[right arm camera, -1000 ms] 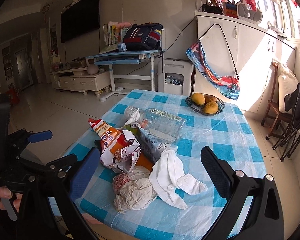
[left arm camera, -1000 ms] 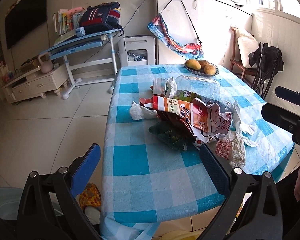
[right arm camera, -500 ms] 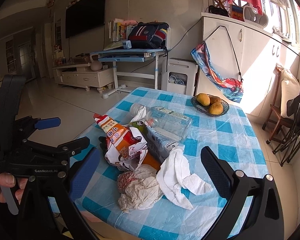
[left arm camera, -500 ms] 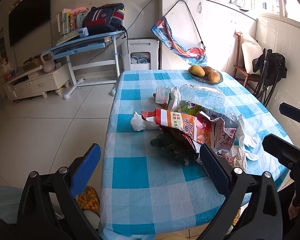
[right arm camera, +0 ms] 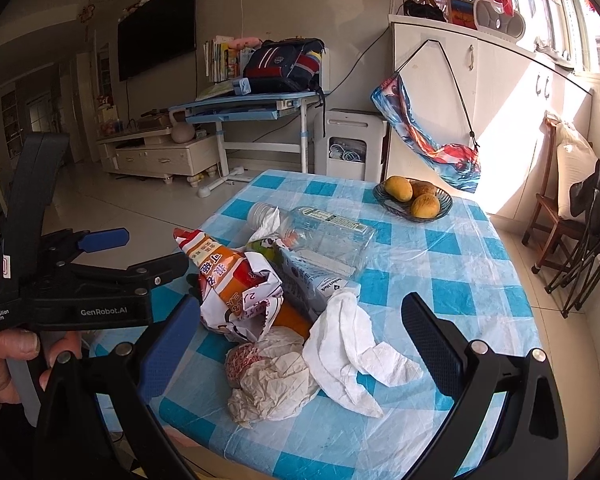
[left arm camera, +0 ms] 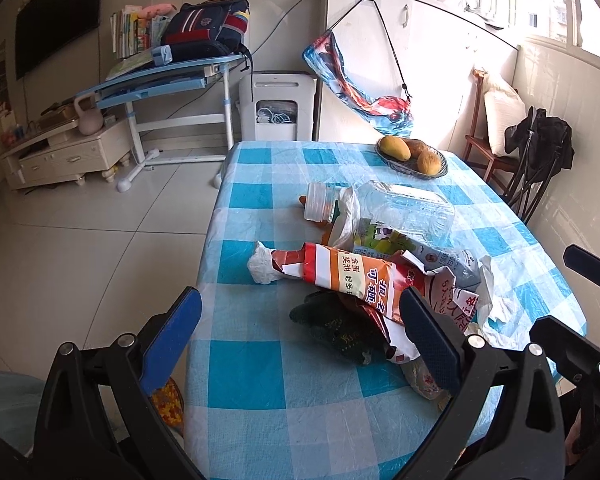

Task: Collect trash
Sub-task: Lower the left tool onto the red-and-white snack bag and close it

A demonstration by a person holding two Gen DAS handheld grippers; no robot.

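Note:
A pile of trash lies on the blue-checked table (left arm camera: 260, 376): an orange snack bag (left arm camera: 352, 272), a clear plastic bottle (left arm camera: 404, 208), a dark green wrapper (left arm camera: 332, 324) and a white tissue ball (left arm camera: 262, 266). In the right wrist view I see the snack bag (right arm camera: 228, 276), the bottle (right arm camera: 324, 236), crumpled paper (right arm camera: 272, 372) and a white napkin (right arm camera: 348, 340). My left gripper (left arm camera: 296, 344) is open and empty above the table's near edge. My right gripper (right arm camera: 300, 340) is open and empty over the crumpled paper and napkin.
A bowl of mangoes (left arm camera: 412, 156) stands at the table's far end. A dark chair (left arm camera: 540, 160) is at the right, a blue desk (left arm camera: 168, 80) and white cabinet (left arm camera: 400, 52) behind. A bin rim (left arm camera: 4, 396) shows at lower left.
Both grippers have moved closer over the table toward the trash pile. Both stay open and empty. The trash has not moved.

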